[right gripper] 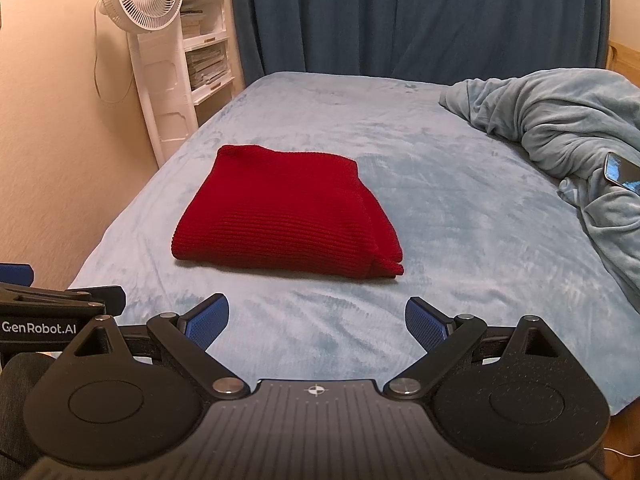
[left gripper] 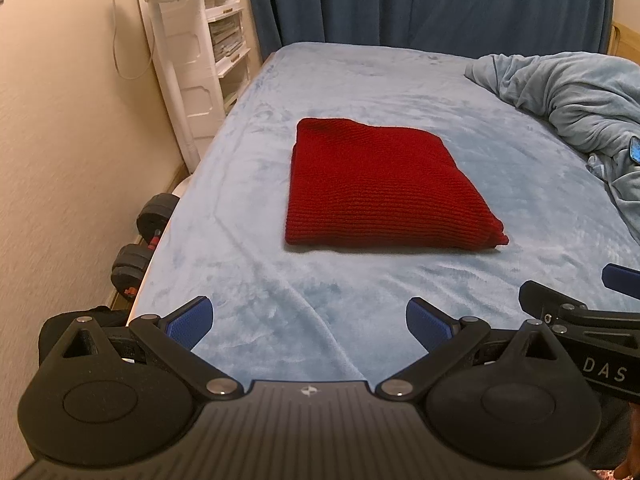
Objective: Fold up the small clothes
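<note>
A red knitted garment (left gripper: 380, 188) (right gripper: 286, 220) lies folded into a flat rectangle in the middle of the pale blue bed (left gripper: 280, 288) (right gripper: 460, 240). My left gripper (left gripper: 310, 326) is open, held above the near part of the bed and well short of the garment, with nothing between its blue pads. My right gripper (right gripper: 316, 320) is open too, just as far back from the garment and empty. In the left wrist view, the right gripper (left gripper: 592, 300) shows at the right edge; in the right wrist view, the left gripper (right gripper: 52, 296) shows at the left edge.
A crumpled pale blue blanket (left gripper: 568, 96) (right gripper: 560, 120) is heaped on the bed's right side with a phone (right gripper: 622, 170) on it. A white fan (right gripper: 144, 0) and shelves (right gripper: 204, 40) stand at the left wall. Dumbbells (left gripper: 144, 236) lie beside the bed. Dark blue curtains (right gripper: 400, 12) hang behind.
</note>
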